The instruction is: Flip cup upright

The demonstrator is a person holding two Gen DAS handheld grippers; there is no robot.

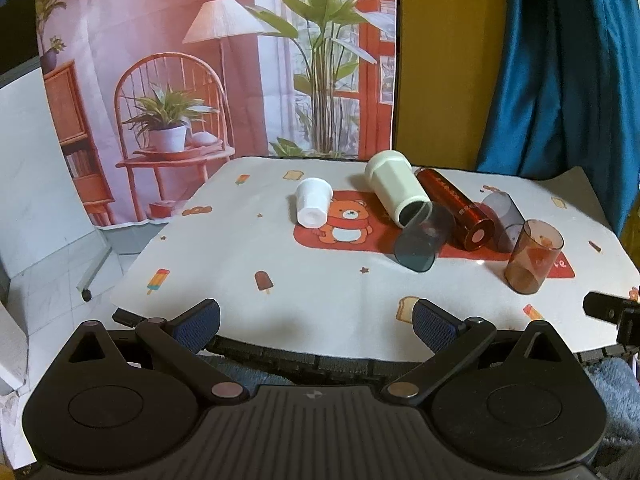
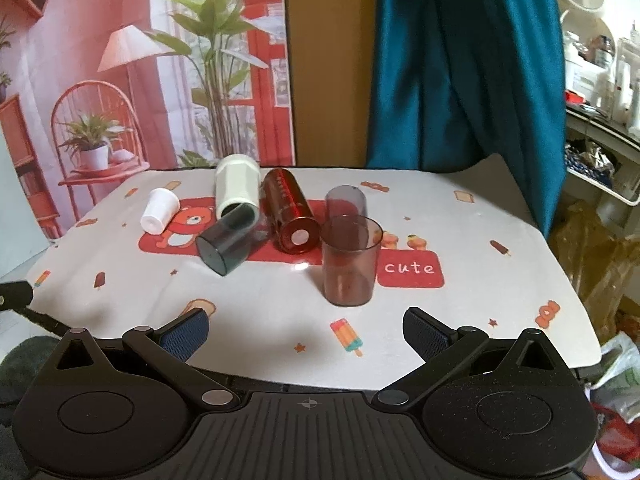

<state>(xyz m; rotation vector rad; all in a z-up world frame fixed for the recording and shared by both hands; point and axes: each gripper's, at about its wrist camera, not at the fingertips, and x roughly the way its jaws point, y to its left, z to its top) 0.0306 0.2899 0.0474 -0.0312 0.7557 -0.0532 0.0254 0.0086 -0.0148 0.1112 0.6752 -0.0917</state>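
Several cups sit on the table's bear-print cloth (image 2: pixel 280 312). A brown see-through cup (image 2: pixel 349 260) stands upright, nearest my right gripper; it also shows in the left wrist view (image 1: pixel 532 256). A dark teal cup (image 2: pixel 228 242) (image 1: pixel 422 242), a shiny red cup (image 2: pixel 290 212) (image 1: pixel 460 212), a cream cup (image 2: pixel 237 186) (image 1: pixel 396 186) and a small white cup (image 2: pixel 159 210) (image 1: pixel 314 208) lie on their sides. A grey see-through cup (image 2: pixel 346 200) (image 1: pixel 504 216) is behind the brown one. My left gripper (image 1: pixel 316 322) and right gripper (image 2: pixel 306 330) are open and empty at the near table edge.
A printed room backdrop (image 1: pixel 224 60) hangs behind the table. A teal curtain (image 2: pixel 460 60) hangs at the back right. Shelves with clutter (image 2: pixel 600 80) and bags (image 2: pixel 600 248) stand to the right of the table. White floor (image 1: pixel 48 272) lies left of the table.
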